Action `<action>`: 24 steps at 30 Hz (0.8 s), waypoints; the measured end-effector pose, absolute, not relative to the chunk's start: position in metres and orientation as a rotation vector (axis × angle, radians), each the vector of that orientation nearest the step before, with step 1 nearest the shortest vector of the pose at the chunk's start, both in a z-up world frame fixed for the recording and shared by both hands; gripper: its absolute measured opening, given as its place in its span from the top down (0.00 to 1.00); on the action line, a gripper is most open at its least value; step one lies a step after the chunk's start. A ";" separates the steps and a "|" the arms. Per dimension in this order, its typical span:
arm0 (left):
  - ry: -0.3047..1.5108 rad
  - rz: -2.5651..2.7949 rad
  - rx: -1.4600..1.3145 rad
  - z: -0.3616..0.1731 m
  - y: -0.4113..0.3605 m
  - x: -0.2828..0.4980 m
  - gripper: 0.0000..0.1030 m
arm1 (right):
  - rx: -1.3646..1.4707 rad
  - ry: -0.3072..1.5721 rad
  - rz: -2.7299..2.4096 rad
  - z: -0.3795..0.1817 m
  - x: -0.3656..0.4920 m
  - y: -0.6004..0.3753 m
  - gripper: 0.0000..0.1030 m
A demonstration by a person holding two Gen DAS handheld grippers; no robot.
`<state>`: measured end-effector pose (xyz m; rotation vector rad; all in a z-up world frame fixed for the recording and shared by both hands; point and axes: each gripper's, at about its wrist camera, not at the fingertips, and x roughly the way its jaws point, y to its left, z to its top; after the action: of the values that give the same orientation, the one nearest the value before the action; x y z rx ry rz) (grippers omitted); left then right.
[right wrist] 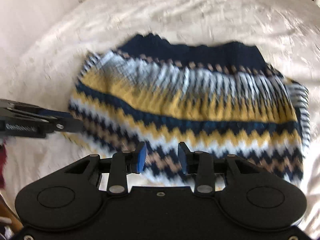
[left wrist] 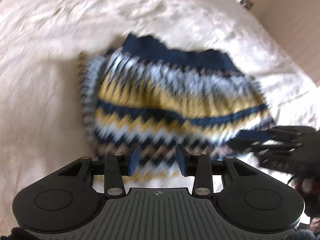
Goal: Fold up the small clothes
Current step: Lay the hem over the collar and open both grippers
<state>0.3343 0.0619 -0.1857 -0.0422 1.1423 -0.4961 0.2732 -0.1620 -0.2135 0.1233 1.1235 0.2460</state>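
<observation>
Left gripper (left wrist: 158,160): nearest the lens. Blue pads stand apart over the near hem of the knit; whether any fabric lies between them, cannot tell (blur). No pinch visible.

Right gripper (right wrist: 162,159): same stance, blue pads parted, zigzag cloth showing in the gap but nothing pressed. Each tool appears from the side in the other's view, so the two stand close together along the same near hem. Judgement: both are poised at the hem to take hold, one toward each end, so the cloth can be carried over evenly.

Zigzag knit garment (right wrist: 190,108): navy, mustard, white and tan bands, lying bunched about mid-bed, plain navy band at the far side, ribbed edge at one end. Looks doubled over already; a further fold probably remains.

White bedsheet (right wrist: 180,12): wrinkled and soft, so the knit may drag or rumple rather than slide.
</observation>
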 end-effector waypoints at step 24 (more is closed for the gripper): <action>1.205 -0.512 0.008 -0.249 0.050 0.335 0.63 | 0.189 1.187 -0.117 -0.258 0.309 -0.269 0.62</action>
<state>0.3349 0.0499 -0.2487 0.0083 1.2054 -0.5119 0.3091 -0.2688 -0.2581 0.1894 1.1874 -0.1171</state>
